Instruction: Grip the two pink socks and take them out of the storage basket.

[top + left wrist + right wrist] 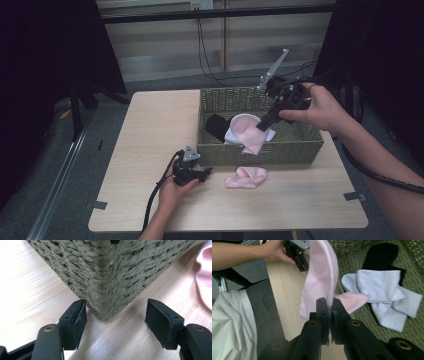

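Between the clenched jaws of the right gripper, a pink sock hangs over the wicker basket for sorting, while the left gripper rests released beside the basket corner.

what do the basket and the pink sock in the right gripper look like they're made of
Basket: looks like woven grass or rope fibre, olive-green and matte; twisted braided strands show plainly in the left gripper view.
Pink sock: soft knit fabric, probably cotton blend, slightly fuzzy; it hangs limp and folds from the right gripper.
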